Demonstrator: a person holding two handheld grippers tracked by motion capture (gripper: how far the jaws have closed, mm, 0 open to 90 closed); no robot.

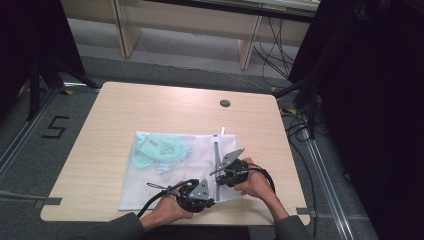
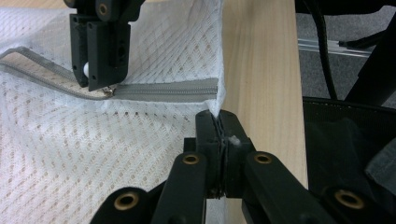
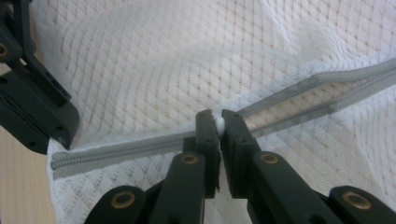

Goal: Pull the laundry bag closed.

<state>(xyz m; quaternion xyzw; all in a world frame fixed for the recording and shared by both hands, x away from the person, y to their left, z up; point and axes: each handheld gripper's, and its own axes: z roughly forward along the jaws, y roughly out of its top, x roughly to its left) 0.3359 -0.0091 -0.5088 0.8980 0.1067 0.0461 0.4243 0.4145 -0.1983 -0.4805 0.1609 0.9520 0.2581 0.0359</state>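
In the high view, at the far left of the frame, a "5" is marked on the grey floor (image 1: 55, 126) beside the pale wooden bench (image 1: 110, 125). A white mesh laundry bag (image 1: 150, 185) lies flat on the bench, in the lower middle of the picture, and pale green garments (image 1: 160, 149) show through its upper left part. The left gripper (image 1: 196, 196) sits at the bag's near edge, low in the frame and just left of centre, held in the person's left hand (image 1: 167, 210).

In the left gripper view its jaws are clenched on the corner of the mesh bag (image 2: 70, 154), just below the closed end of the grey zipper (image 2: 168, 90). The bare bench shows as a strip right of the bag.

Further right in the high view, the zipper runs up the bag's right side as a grey line, with a small dark round grommet (image 1: 225, 103) in the bench above it. The right gripper (image 1: 231, 171) rests on the lower part of that line, just right of centre, held in the right hand (image 1: 257, 185).

In the right gripper view its jaws are clenched on the white zipper pull (image 3: 218, 124), in the middle of the frame. To the left of the pull the zipper is closed; to the right its two grey tapes stand apart. The left gripper appears dark at the left edge of that view, at the bag's corner.
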